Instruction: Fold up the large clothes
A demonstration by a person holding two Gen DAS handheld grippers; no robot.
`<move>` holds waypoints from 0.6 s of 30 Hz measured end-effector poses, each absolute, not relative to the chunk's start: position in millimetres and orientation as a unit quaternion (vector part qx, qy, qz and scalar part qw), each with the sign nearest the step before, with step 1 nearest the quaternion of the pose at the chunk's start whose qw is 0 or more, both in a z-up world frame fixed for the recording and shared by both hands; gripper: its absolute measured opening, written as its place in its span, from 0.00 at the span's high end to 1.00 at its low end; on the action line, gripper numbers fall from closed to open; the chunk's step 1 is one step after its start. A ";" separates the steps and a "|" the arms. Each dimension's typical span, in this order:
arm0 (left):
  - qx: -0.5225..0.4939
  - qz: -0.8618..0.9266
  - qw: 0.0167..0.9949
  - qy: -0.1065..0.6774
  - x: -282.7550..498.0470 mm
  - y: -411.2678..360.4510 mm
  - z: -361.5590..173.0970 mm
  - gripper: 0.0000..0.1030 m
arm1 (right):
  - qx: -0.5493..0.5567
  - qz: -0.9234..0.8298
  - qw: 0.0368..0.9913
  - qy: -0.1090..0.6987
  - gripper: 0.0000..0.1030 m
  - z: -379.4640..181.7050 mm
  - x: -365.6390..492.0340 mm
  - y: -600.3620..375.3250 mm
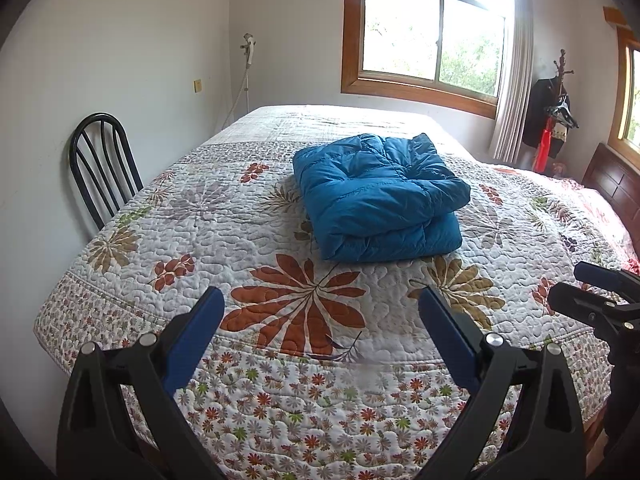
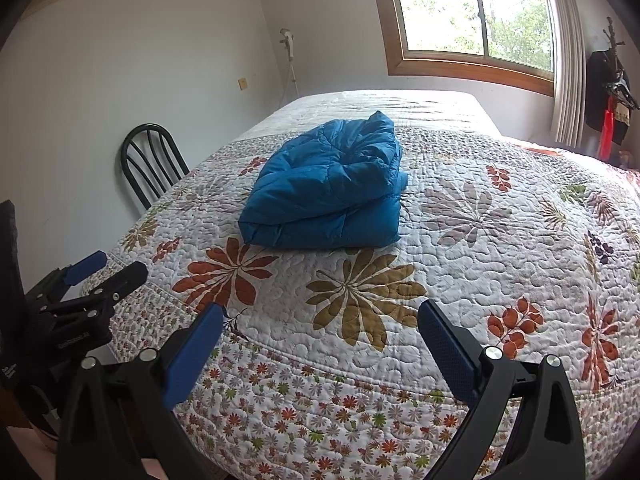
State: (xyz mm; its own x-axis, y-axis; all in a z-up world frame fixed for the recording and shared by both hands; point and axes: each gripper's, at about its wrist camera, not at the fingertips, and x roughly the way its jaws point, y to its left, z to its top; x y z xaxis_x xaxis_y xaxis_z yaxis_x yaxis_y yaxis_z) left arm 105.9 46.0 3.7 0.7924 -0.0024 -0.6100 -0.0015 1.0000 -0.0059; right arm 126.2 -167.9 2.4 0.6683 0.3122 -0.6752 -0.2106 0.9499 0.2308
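Note:
A blue puffy jacket (image 1: 378, 196) lies folded into a thick rectangular bundle in the middle of the bed, also seen as the jacket (image 2: 326, 188) in the right wrist view. My left gripper (image 1: 320, 300) is open above the bed's near edge, well short of the jacket, with nothing between its blue pads. My right gripper (image 2: 320, 316) is open too, held back over the near edge and empty. Each gripper shows in the other's view: the right gripper (image 1: 576, 284) at the right border, the left gripper (image 2: 110, 266) at the left border.
The bed carries a white quilt (image 1: 256, 216) with a floral print. A black metal chair (image 1: 102, 164) stands against the left wall. A window (image 1: 432, 36) with a curtain is behind the bed, and a coat rack (image 1: 554, 112) with hanging clothes stands at the far right.

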 end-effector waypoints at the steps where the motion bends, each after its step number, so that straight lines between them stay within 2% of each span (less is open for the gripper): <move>1: -0.003 0.000 0.947 0.322 105.9 45.8 3.7 0.06 | 0.067 0.143 0.911 0.381 0.05 2.4 126.2 -167.9; 18: -0.003 0.003 0.944 0.331 107.0 46.3 1.5 0.06 | 0.063 0.147 0.911 0.381 0.05 2.7 125.6 -167.7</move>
State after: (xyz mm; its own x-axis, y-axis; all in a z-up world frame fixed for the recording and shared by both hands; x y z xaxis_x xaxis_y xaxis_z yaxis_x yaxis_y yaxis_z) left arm 107.0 46.3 1.5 0.7806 0.0034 -0.6250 -0.0073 1.0000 -0.0036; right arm 125.6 -167.7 2.7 0.6661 0.3162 -0.6755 -0.2203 0.9487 0.2268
